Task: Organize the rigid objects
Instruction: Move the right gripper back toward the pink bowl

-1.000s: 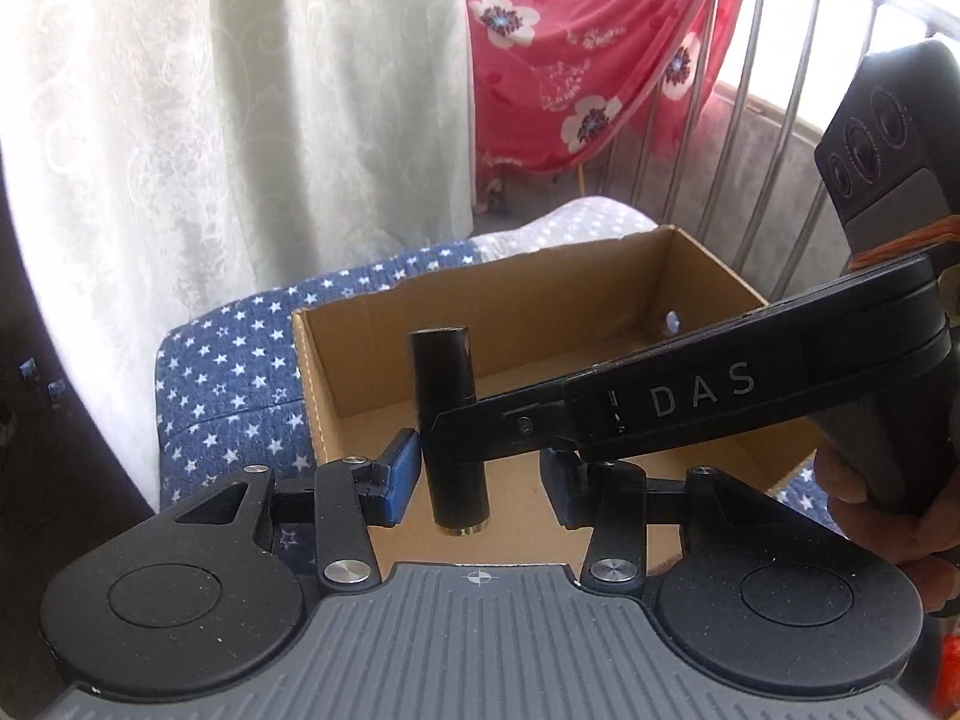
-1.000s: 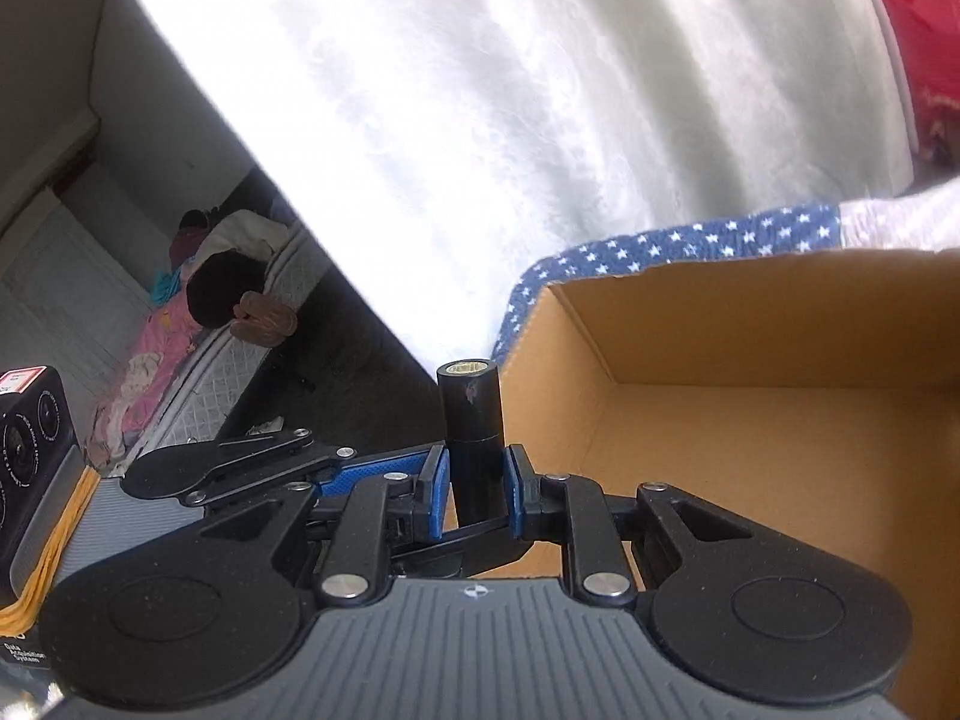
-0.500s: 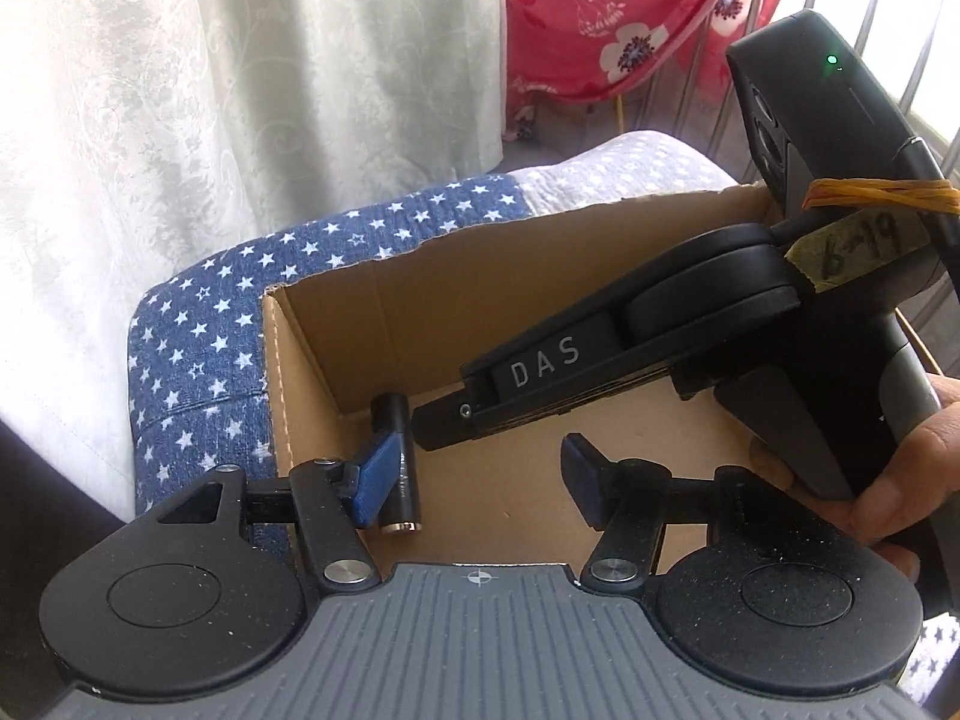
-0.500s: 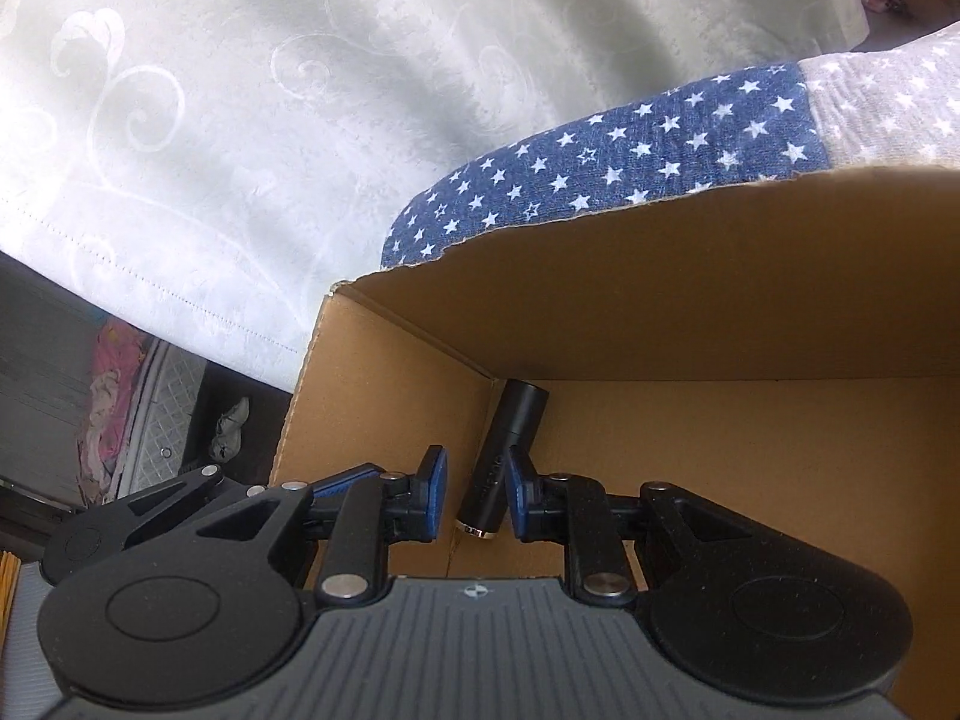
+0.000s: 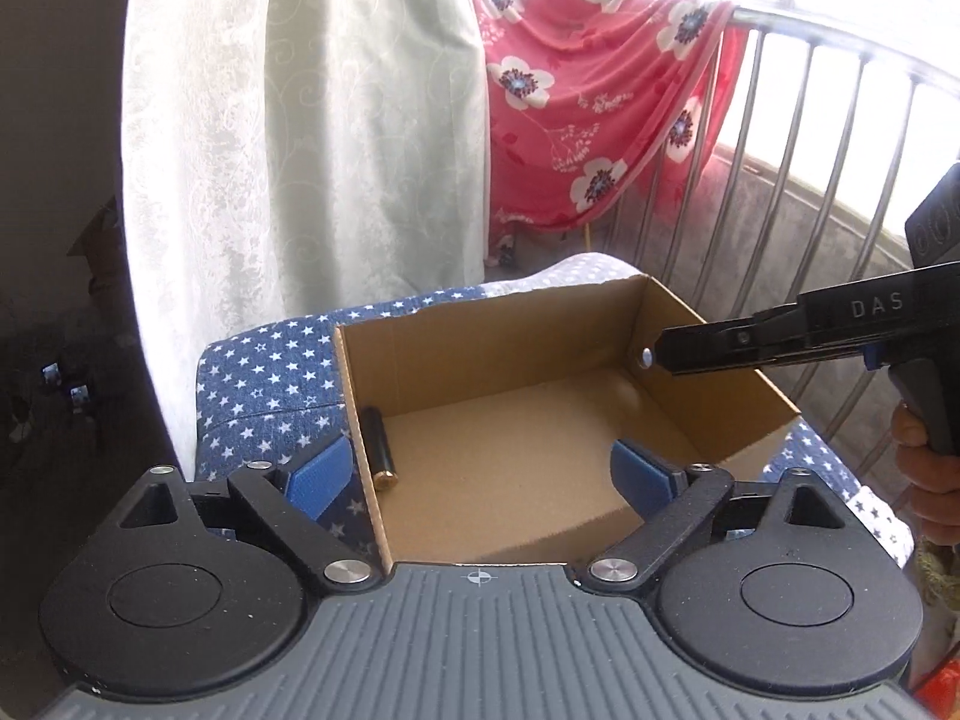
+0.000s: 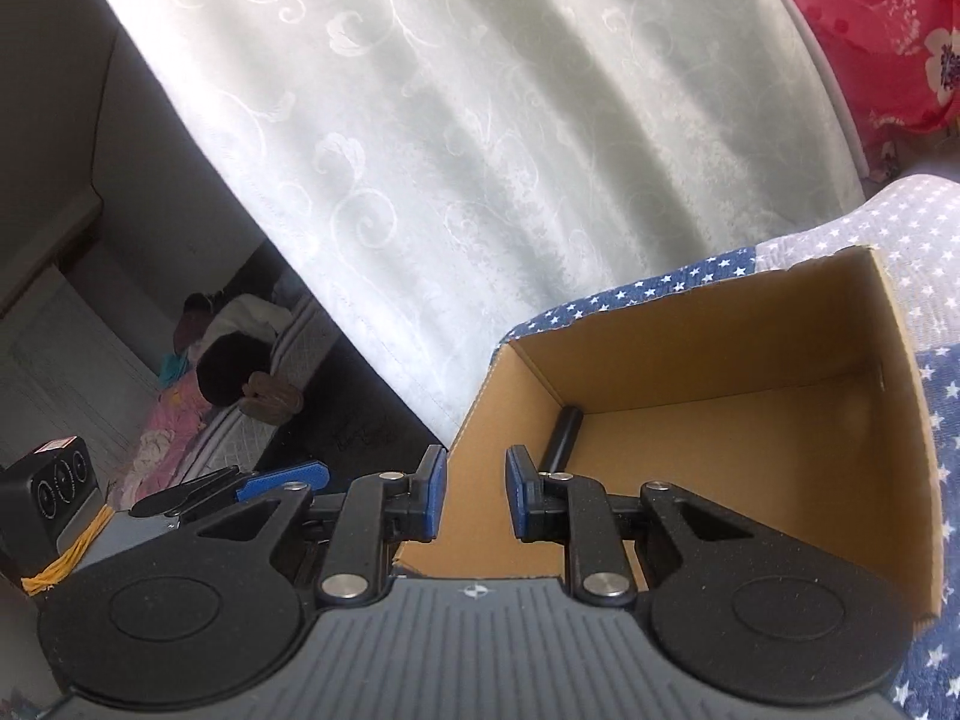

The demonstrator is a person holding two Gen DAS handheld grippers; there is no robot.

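Two tongs, both w/ jaws apart and holding nothing. Left gripper (image 5: 483,471) sits nearest the lens in the left wrist view, jaws spread wide: its left pad (image 5: 318,474) is outside the box (image 5: 480,330), over the star cloth (image 5: 270,372), while the right pad is inside, above the box floor. The left box wall runs between the two pads. Just past the left pad, on the other side of that wall, the tube (image 5: 378,444) lies flat on the box floor, tight along the wall, brass end toward the lens, black body pointing away. It is not touching either pad; it's closer to the left pad, well apart from the right one.

Right gripper (image 6: 475,489), right wrist view: jaws apart w/ a smaller gap, nothing in it. The gap frames the near box corner from outside. The tube (image 6: 564,429) lies just beyond its right pad, in the box's far-left corner, partly hidden by that pad.

Farther off in the left view, the right gripper (image 5: 678,351) reaches in from the right, tip over the box's right wall; from this side its jaw gap can't be judged. Behind: curtain (image 5: 300,120), floral cloth (image 5: 588,108), railing (image 5: 840,180).
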